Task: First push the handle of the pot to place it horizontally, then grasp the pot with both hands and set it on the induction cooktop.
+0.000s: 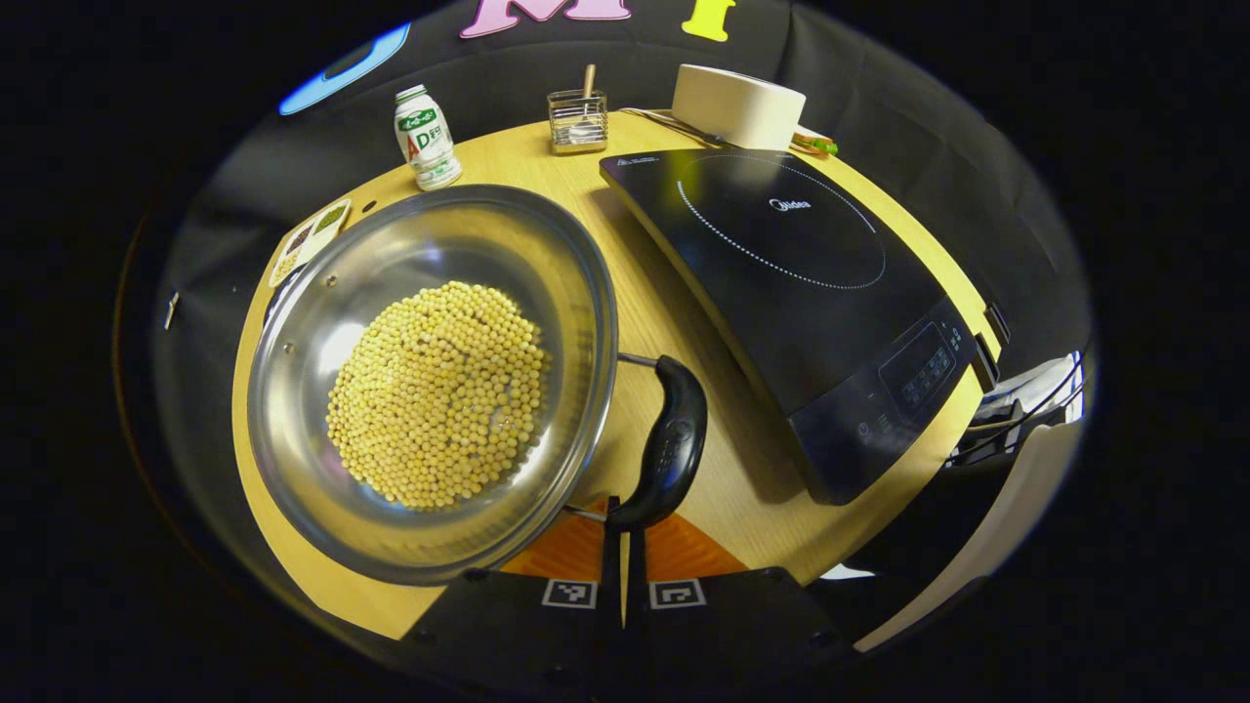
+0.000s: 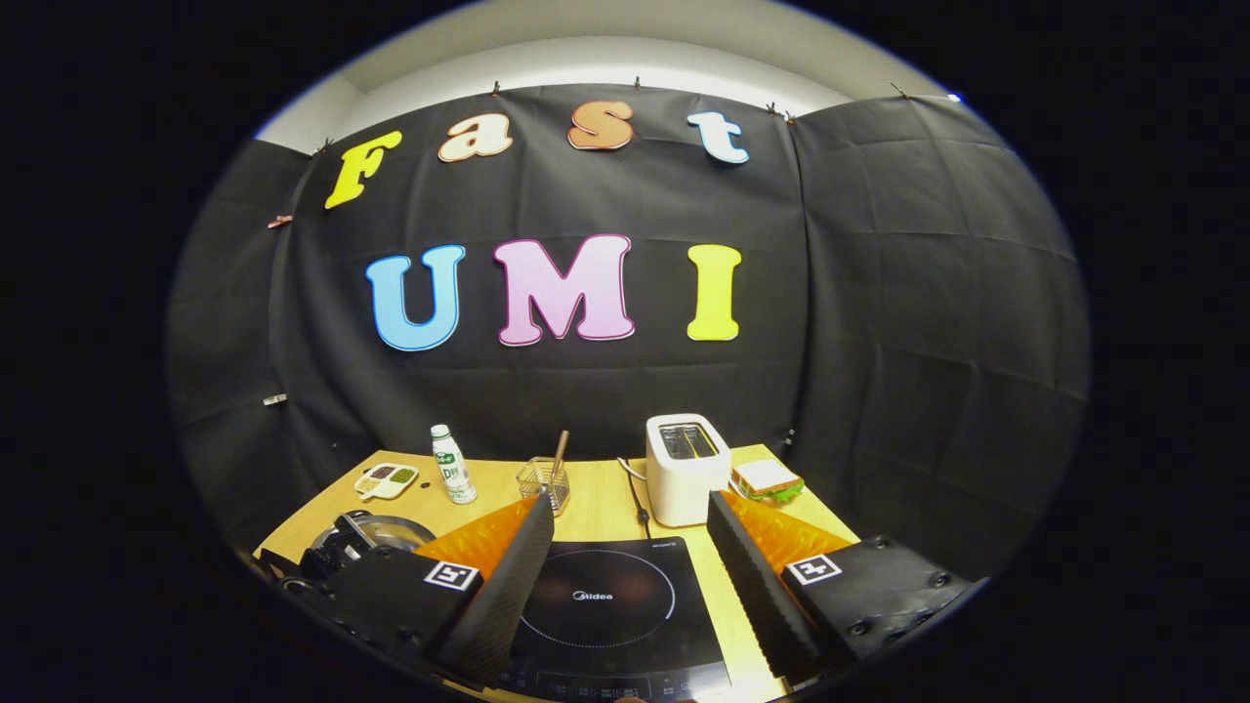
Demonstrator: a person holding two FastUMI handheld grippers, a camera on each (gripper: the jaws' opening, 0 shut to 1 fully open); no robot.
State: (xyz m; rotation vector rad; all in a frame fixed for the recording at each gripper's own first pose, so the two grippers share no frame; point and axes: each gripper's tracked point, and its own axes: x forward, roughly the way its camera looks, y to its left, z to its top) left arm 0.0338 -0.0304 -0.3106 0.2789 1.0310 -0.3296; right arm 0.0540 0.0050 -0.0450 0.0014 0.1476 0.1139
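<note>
While the round stainless-steel pot [image 1: 430, 381], loaded with pale yellow beans, sits on the wooden desk [image 1: 674, 322] just beside the black induction cooktop [image 1: 791, 293], step one is in hand. The left gripper [image 1: 623, 532], its jaws nearly closed and gripping nothing, has its tips at the lower end of the black curved pot handle [image 1: 669, 444]. The right gripper [image 2: 625, 576] hangs wide open above the cooktop. Next move, by judgement: push the handle sideways until level, then take the pot from both sides.
</note>
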